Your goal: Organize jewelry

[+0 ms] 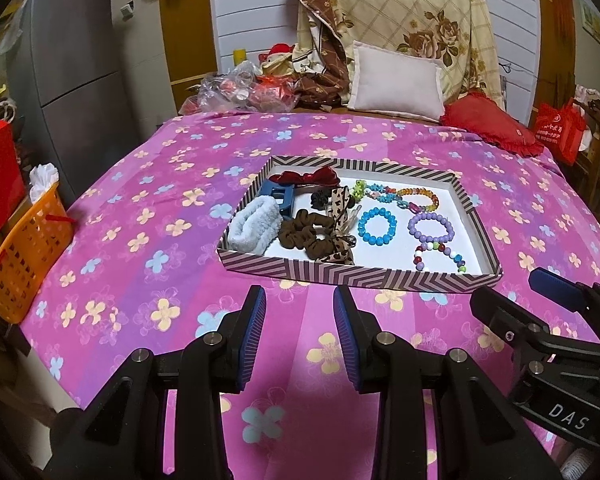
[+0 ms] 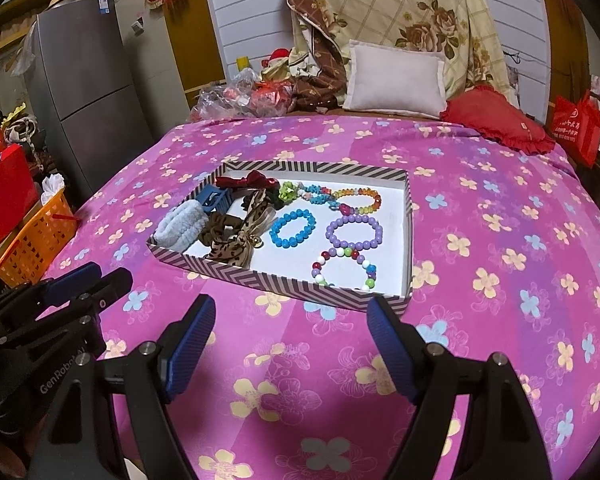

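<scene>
Bracelets like the blue bracelet [image 2: 293,227] sit at 12 o'clock from the wide-open, empty right gripper [image 2: 290,344], nearer than the half-open, empty left gripper [image 1: 300,332].

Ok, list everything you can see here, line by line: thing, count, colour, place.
tray: 1, striped rim, white inside, on the bedspread
bead bracelets: about 5, blue, purple, rainbow, mixed, right half of the tray
hair ties and clips: several, brown, pale blue, leopard, red, blue, left half of the tray
bedspread: 1, pink with flowers, covering the bed
white pillow: 1, head of the bed
red cushion: 1, beside the white pillow
orange basket: 1, left of the bed
fridge: 1, grey, back left
red bag: 1, far right
left gripper: 1, black with blue pads, open, nothing in it, near side of the tray
right gripper: 1, same colours, open wider, nothing in it
</scene>
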`<move>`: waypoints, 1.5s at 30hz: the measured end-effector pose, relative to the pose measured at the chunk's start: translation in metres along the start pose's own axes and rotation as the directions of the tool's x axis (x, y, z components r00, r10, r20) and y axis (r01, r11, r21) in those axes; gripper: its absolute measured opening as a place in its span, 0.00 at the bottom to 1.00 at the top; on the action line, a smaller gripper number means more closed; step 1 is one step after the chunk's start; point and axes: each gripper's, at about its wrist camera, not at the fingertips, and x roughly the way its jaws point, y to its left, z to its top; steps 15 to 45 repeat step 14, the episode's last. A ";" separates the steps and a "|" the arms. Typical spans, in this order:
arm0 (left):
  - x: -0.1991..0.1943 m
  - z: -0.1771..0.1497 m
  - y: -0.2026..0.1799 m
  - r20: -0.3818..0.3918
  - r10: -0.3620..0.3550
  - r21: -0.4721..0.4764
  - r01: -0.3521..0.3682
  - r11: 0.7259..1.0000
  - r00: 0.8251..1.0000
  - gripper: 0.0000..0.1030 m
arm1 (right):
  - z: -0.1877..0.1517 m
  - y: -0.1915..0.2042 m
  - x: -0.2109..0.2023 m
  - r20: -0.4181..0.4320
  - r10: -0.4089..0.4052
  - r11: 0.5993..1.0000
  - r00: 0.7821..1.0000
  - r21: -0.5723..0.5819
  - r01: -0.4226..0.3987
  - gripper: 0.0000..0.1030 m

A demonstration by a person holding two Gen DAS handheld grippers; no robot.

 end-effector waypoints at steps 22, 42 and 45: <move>0.007 -0.002 0.004 0.001 0.002 0.000 -0.002 1.000 1.000 0.39 | -0.003 -0.008 0.005 -0.009 -0.008 1.000 1.000 0.013 0.008 0.79; 0.007 -0.002 0.004 0.001 0.002 0.000 -0.002 1.000 1.000 0.39 | -0.003 -0.008 0.005 -0.009 -0.008 1.000 1.000 0.013 0.008 0.79; 0.007 -0.002 0.004 0.001 0.002 0.000 -0.002 1.000 1.000 0.39 | -0.003 -0.008 0.005 -0.009 -0.008 1.000 1.000 0.013 0.008 0.79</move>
